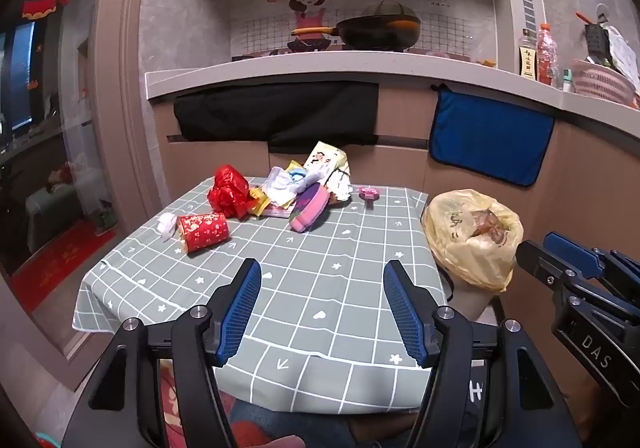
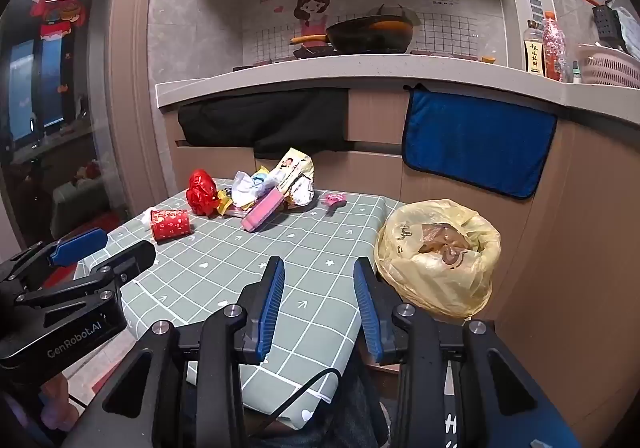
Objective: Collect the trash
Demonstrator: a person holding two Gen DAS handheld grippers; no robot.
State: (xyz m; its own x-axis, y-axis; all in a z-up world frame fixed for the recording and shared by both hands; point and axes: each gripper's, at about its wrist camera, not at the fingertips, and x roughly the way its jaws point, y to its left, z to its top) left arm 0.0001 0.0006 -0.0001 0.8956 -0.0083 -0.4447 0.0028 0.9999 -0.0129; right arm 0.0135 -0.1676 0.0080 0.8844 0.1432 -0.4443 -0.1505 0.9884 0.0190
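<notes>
Trash sits bunched at the far end of the bench (image 1: pixel 320 288), which wears a grey-green checked cloth. Starting at the left: a white tissue wad (image 1: pixel 166 225) lies at the cloth's edge, touching a red can (image 1: pixel 203 232) that's tipped on its side. Just behind it, a crumpled red wrapper (image 1: pixel 230 190). Moving right, the main heap: a white wrapper (image 1: pixel 286 181), yellow scraps (image 1: pixel 260 202), a pink box (image 1: pixel 309 207) leaning tilted against the pile, and a cartoon-printed bag (image 1: pixel 326 162) propped at the back. A little apart to the right, a small pink clip (image 1: pixel 369 194) lies alone on the cloth.

Nearer the camera, the left gripper (image 1: pixel 322 308) hovers over bare cloth, jaws spread wide, nothing between them, well short of the heap. Off the bench's right edge stands the bin (image 1: pixel 472 236), lined with a yellow bag, brownish stuff already inside. Furthest right, the right gripper (image 2: pixel 319 308) hangs over the near right corner of the bench, just beside the bin, jaws partly apart and empty.

Behind it all, a counter (image 1: pixel 280 68) with a wok (image 1: pixel 378 30) on top, a black cloth (image 1: pixel 276 114) and a blue towel (image 1: pixel 490 136) hanging from its front.
</notes>
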